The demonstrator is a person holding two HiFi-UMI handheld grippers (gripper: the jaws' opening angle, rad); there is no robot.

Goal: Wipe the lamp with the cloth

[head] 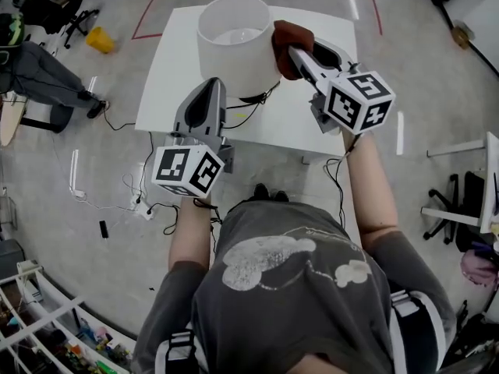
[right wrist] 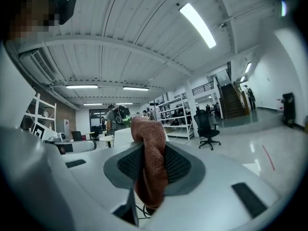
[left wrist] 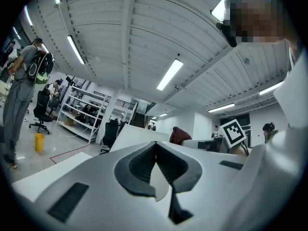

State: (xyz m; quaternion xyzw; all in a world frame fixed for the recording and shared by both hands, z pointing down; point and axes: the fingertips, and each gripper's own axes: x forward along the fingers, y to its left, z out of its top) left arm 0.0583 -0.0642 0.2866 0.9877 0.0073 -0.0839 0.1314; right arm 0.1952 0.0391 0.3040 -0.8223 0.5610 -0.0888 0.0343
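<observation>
Clamping the cloth [head: 287, 36] beside the lamp [head: 232, 49], right gripper [head: 295, 51]; left gripper [head: 211, 83] closed empty; white table [head: 175, 92], glossy grey floor [head: 425, 68].

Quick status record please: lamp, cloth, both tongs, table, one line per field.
lamp: white shade, upright on the table
table: white, lamp stands near its far edge
cloth: reddish brown, at the upper right of the lamp's shade, looks pressed against it
right tongs: shut on the cloth
left tongs: shut, nothing between them, tip beside the shade's lower left
cord: black, loose on the table in front of the lamp
</observation>
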